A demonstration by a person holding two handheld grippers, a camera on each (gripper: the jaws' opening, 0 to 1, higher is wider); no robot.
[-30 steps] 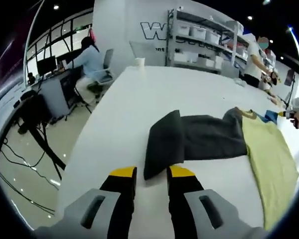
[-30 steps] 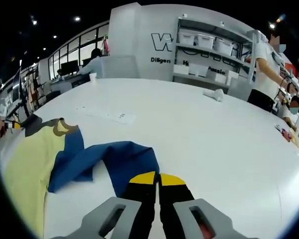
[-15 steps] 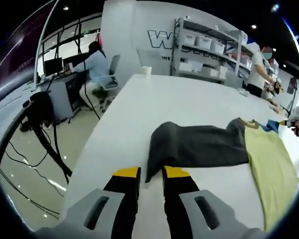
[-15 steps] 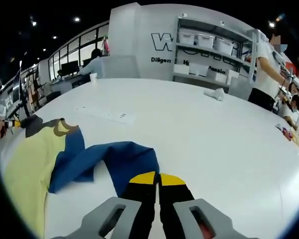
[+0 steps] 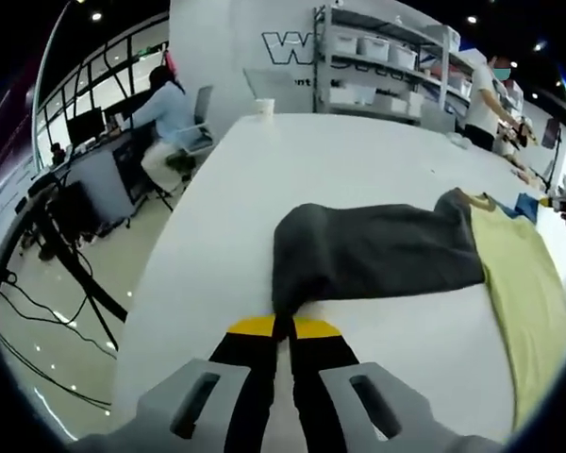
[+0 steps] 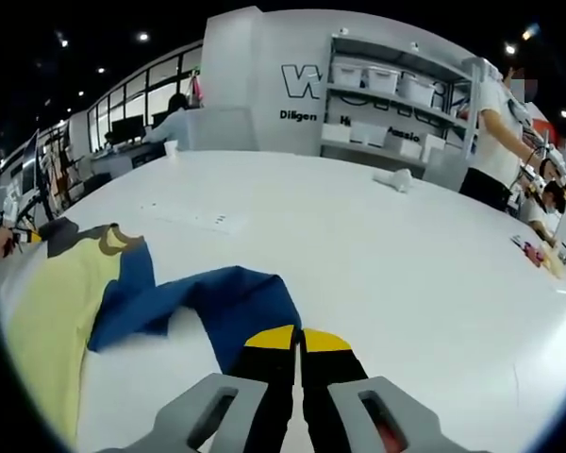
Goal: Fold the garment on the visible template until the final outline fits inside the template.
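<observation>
In the left gripper view, a seated person point(image 5: 165, 104) works at a desk beside the white table point(image 5: 358, 160). The left gripper point(image 5: 276, 327) has its jaws pressed together on the end of the grey sleeve point(image 5: 368, 255), which lies flat across the table and joins the yellow body point(image 5: 528, 302) of the garment at the right.

In the right gripper view, the yellow body point(image 6: 47, 321) lies at the left. From it runs the blue sleeve point(image 6: 208, 302), rumpled, its end pinched between the closed jaws of the right gripper point(image 6: 297, 337). A standing person point(image 6: 498, 132) is by the shelves point(image 6: 396, 94).
</observation>
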